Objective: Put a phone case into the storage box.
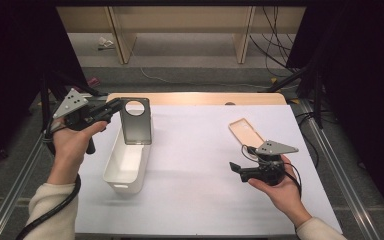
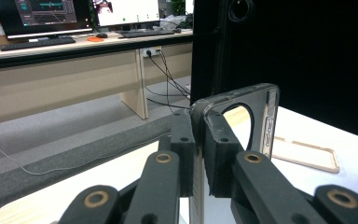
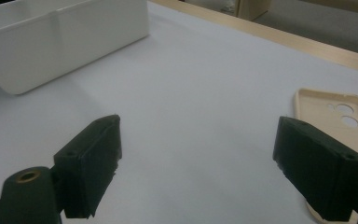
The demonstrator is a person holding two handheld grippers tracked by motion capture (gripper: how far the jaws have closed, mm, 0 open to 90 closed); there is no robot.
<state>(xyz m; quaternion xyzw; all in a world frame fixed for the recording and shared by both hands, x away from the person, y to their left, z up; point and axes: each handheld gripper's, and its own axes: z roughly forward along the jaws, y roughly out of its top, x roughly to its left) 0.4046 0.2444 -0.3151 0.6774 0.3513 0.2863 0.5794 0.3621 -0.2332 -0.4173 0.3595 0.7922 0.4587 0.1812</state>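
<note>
At the lower right of the high view, the right gripper [image 1: 236,169] lies in the person's hand with its jaws spread wide and nothing between them. Just beyond it, the flat beige rubber phone case [image 1: 246,132] rests on the white table cover [image 1: 195,150]. At the upper left, the left gripper [image 1: 116,106] is clamped on the edge of a dark translucent phone case [image 1: 136,127], held above the far end of the long white plastic bin [image 1: 125,165].

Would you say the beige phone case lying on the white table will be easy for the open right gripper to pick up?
Probably awkward: the beige phone case lies flat on the table, leaving only a thin raised rim to pinch. It looks like a thin shell, so likely light and somewhat bendy. If nudged, it would probably slide rather than tip.
</note>
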